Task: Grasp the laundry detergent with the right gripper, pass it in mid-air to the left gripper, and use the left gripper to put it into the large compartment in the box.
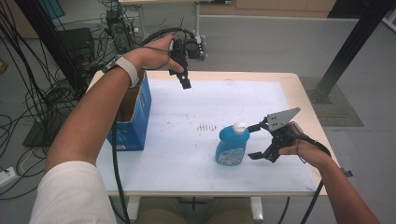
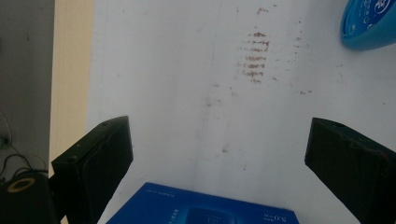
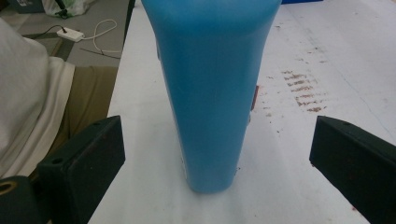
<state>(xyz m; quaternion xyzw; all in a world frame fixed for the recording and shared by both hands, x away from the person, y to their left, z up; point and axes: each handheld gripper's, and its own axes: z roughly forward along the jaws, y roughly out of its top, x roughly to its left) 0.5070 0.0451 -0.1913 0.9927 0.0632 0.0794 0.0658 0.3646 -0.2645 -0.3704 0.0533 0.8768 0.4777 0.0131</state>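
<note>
Nothing is gripped yet: my right gripper point(image 1: 256, 141) gapes wide with the bottle point(image 1: 232, 145) between its jaws (untouched), my left gripper point(image 1: 183, 78) hangs open, empty, over the box point(image 1: 135, 119).

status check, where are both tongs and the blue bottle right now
Left tongs open, raised over the open blue cardboard box. Right tongs open, flanking the upright blue plastic bottle with white cap, not gripping. Nothing between them.
</note>
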